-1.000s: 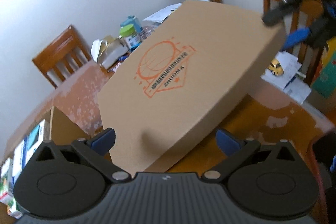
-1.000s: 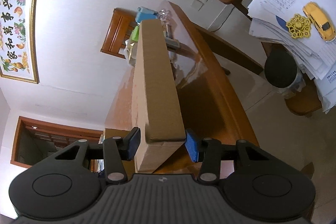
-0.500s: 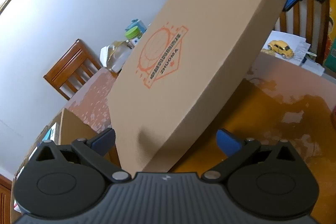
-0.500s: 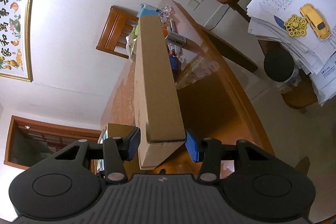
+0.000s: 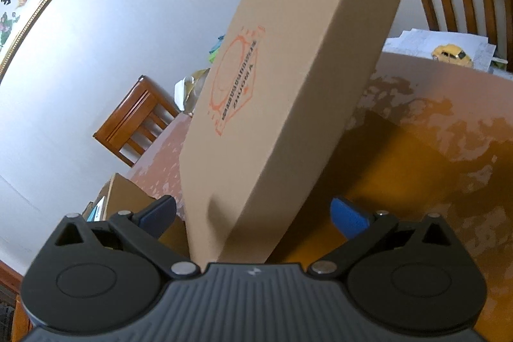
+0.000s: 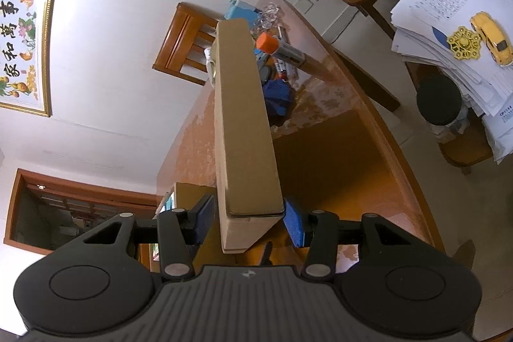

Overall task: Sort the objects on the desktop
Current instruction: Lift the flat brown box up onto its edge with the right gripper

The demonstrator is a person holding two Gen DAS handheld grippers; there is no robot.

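Both jaws: right gripper (image 6: 245, 218) straddles the tilted cardboard box (image 5: 288, 92), pad contact unclear, left gripper (image 5: 253, 213) spread wide, box's long axis running away across the table (image 6: 336, 156).

Flat cardboard box (image 6: 245, 124) stands on edge between the right gripper (image 6: 245, 221) pads

The right blue pad touches the box's corner; a thin gap shows at the left pad. Beyond, on the wooden table (image 6: 349, 162), lie an orange-capped tube (image 6: 279, 48) and blue cloth (image 6: 277, 96). A yellow toy car (image 6: 492, 37) sits on stacked papers (image 6: 449, 21).
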